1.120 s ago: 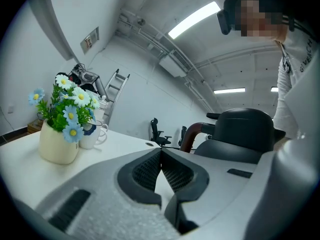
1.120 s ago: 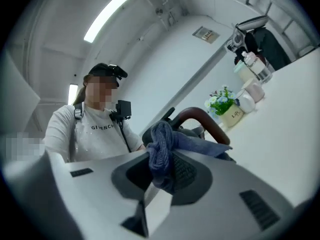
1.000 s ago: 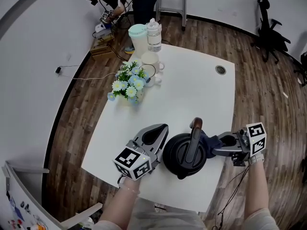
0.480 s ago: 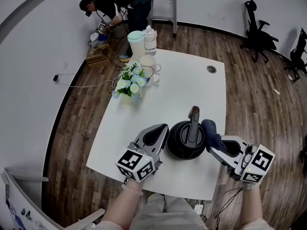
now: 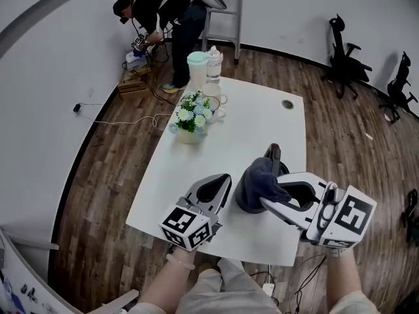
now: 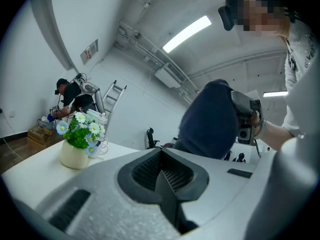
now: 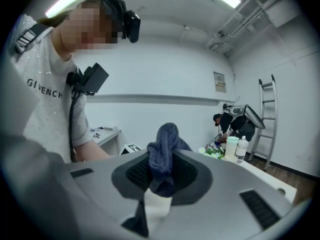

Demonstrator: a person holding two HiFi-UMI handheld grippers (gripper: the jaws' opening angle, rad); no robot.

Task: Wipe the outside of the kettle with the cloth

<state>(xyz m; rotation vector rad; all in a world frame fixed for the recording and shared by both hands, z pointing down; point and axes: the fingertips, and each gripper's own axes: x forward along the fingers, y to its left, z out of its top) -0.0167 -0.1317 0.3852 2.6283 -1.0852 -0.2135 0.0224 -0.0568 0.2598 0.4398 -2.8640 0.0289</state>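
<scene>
The black kettle (image 5: 243, 202) stands near the front of the white table (image 5: 196, 175), its brown-topped handle (image 5: 273, 153) sticking up. A dark blue cloth (image 5: 260, 176) is draped over the kettle's top and hides most of it. My right gripper (image 5: 266, 200) is shut on that cloth (image 7: 163, 153) and reaches in from the right, above the kettle. My left gripper (image 5: 222, 179) is shut and holds nothing, its tip close by the kettle's left side. In the left gripper view the cloth (image 6: 210, 119) looms just beyond the shut jaws.
A vase of flowers (image 5: 190, 118), a white mug (image 5: 213, 100), a pale jug (image 5: 197, 68) and a clear bottle (image 5: 213, 62) stand at the table's far left. A person (image 5: 160, 12) crouches by a ladder beyond. Office chairs (image 5: 344, 48) stand at the right.
My right gripper has swung the cloth from the kettle's right side up over its top, toward the left. The left gripper has stayed beside the kettle.
</scene>
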